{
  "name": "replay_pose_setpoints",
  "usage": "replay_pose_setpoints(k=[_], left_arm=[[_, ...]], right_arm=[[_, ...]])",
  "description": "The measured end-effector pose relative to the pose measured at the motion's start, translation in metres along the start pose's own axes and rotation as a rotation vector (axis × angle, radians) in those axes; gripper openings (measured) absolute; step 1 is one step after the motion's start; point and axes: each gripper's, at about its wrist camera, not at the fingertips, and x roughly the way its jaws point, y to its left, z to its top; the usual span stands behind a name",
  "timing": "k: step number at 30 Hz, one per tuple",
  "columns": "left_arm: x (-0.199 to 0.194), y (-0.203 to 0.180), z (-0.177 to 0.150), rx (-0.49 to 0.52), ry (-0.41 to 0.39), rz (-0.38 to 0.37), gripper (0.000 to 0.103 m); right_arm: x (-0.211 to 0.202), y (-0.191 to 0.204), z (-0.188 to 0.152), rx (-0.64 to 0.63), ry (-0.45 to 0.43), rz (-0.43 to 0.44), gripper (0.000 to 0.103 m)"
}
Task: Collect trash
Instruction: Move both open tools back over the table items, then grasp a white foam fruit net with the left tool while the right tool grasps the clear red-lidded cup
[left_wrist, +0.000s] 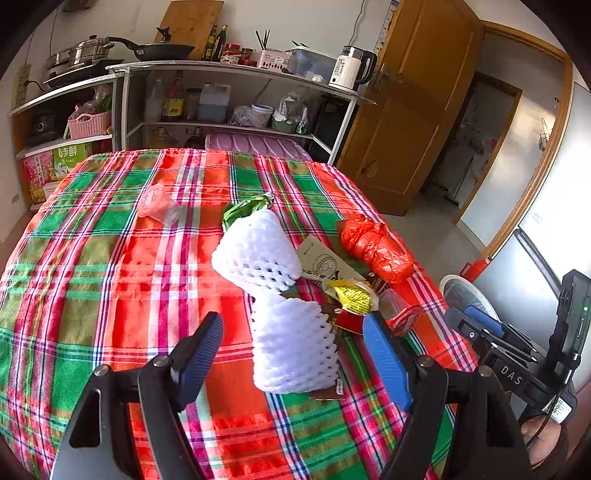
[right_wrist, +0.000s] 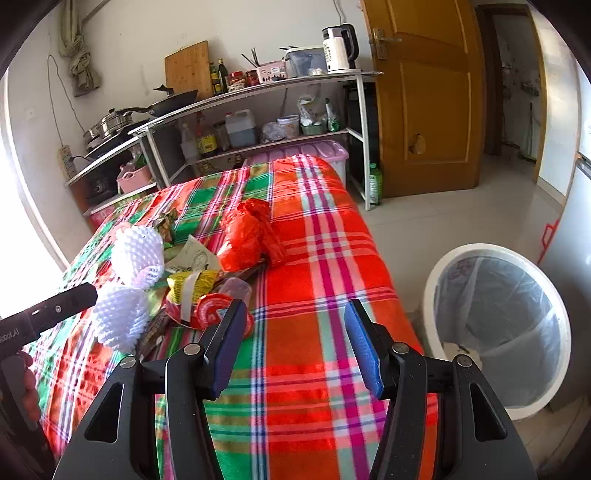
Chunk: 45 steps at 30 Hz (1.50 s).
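Observation:
A pile of trash lies on the plaid tablecloth (left_wrist: 110, 258). Two white foam fruit nets lie in it, the nearer net (left_wrist: 295, 347) and the farther net (left_wrist: 258, 251). A crumpled red plastic bag (left_wrist: 375, 247), a yellow wrapper (left_wrist: 352, 295), a green foil wrapper (left_wrist: 245, 208), a beige paper packet (left_wrist: 325, 260) and a clear plastic cup (left_wrist: 159, 203) lie there too. My left gripper (left_wrist: 295, 332) is open, its fingers on either side of the nearer net. My right gripper (right_wrist: 295, 317) is open and empty above the cloth, right of the pile (right_wrist: 207, 284). A white lined trash bin (right_wrist: 498, 325) stands on the floor right of the table.
A metal shelf rack (left_wrist: 236, 70) with pans, bottles and a kettle (left_wrist: 351, 68) stands behind the table. A brown wooden door (right_wrist: 424, 96) is at the back right. A pink storage box (right_wrist: 314, 151) sits against the table's far end.

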Motion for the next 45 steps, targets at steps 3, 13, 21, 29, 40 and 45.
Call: replay_pose_setpoints(k=[3,13,21,29,40,45], left_arm=[[0.003,0.009,-0.001,-0.019,0.013,-0.010,0.081],[0.026,0.011,-0.003,-0.011,0.067,-0.032,0.082],[0.043,0.011,-0.004,-0.018,0.114,-0.020,0.082],[0.050,0.015,-0.006,-0.027,0.145,-0.005,0.075],[0.049,0.012,-0.009,-0.015,0.146,0.003,0.045],[0.046,0.012,-0.008,-0.011,0.134,-0.002,0.038]], right_arm=[[0.011,0.014,0.001,-0.017,0.018,0.025,0.056],[0.040,0.040,0.006,-0.058,0.071,0.057,0.056],[0.055,0.041,0.007,-0.056,0.131,0.040,0.056],[0.061,0.034,0.006,-0.026,0.151,0.034,0.056],[0.057,0.036,0.005,-0.035,0.145,0.049,0.046],[0.056,0.036,0.003,-0.040,0.145,0.047,0.045]])
